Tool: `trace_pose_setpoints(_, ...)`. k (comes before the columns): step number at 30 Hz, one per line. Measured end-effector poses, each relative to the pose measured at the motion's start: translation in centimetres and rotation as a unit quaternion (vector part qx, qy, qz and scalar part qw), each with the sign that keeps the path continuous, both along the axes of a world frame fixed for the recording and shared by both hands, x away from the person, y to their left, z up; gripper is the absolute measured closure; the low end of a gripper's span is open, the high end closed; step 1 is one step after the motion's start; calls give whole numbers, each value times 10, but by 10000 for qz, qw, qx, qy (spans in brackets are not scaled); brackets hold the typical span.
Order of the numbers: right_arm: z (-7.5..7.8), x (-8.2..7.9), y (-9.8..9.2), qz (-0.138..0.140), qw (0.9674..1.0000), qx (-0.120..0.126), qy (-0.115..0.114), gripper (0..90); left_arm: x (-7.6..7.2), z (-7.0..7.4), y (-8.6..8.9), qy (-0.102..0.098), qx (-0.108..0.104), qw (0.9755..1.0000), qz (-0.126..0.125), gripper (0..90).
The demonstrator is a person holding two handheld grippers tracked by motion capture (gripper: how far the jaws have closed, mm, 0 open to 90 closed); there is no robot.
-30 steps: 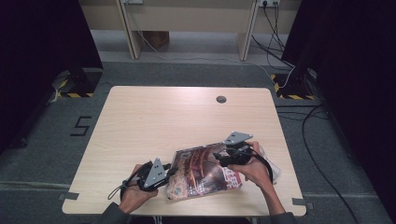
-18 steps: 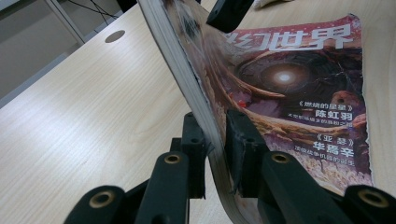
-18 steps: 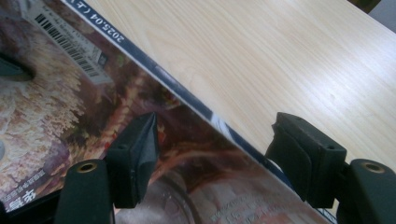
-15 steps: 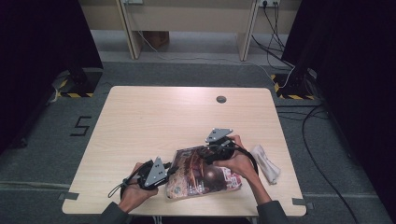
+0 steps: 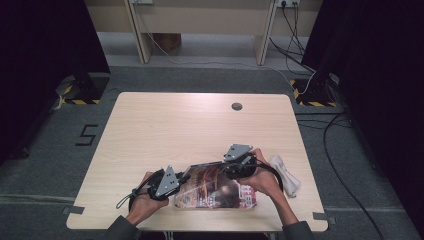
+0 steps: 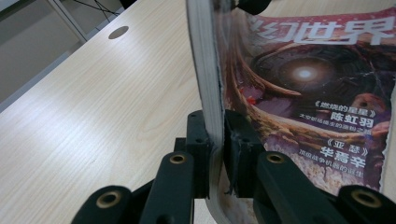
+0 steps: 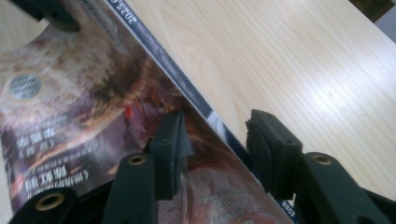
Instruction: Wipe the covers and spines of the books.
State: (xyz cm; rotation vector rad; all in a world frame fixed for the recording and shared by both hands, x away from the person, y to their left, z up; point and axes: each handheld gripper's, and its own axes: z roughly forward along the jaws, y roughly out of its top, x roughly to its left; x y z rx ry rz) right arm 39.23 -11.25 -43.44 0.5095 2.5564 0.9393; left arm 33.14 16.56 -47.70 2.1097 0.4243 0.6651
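A glossy magazine with a dark red-brown illustrated cover point(image 5: 215, 186) lies near the front edge of the pale wooden table point(image 5: 165, 125), right of the middle. The left gripper point(image 5: 176, 181) comes in low from the front, the forearm angled up and to the right, and its two black jaws pinch the magazine's left edge point(image 6: 210, 112), the pads pressed tight on the stack of pages, which curls upward there. The right gripper point(image 5: 231, 169), held in a hand arched over the cover, points left toward the magazine's far edge point(image 7: 187, 91). Its jaws have just been closing and now straddle that edge with a gap on either side, one pad over the cover, the other over the bare wood. A crumpled white cloth point(image 5: 286, 172) lies just beside the right hand, near the table's right edge.
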Motion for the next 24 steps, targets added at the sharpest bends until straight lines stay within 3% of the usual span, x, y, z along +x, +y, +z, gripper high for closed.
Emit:
trace_pose_setpoints(3,0,0,-4,25,10000,56,68,574,0,1,1,-236,2,9994,-253,809)
trace_pose_setpoints(5,-1,3,-3,101,9999,82,114,568,0,1,1,-278,52,9992,-294,811)
trace_pose_setpoints(15,-5,11,16,590,9977,-321,5,590,3,-1,2,-139,68,9996,-238,804)
trace_pose_setpoints(18,-4,15,19,800,9959,-422,87,598,3,0,3,-128,51,9996,-241,803)
trace_pose_setpoints(23,-4,14,21,876,9951,-448,134,640,7,-2,6,-20,-73,9999,-89,792)
trace_pose_setpoints(24,-3,13,20,910,9949,-437,60,650,8,-3,7,23,-110,9999,-47,784)
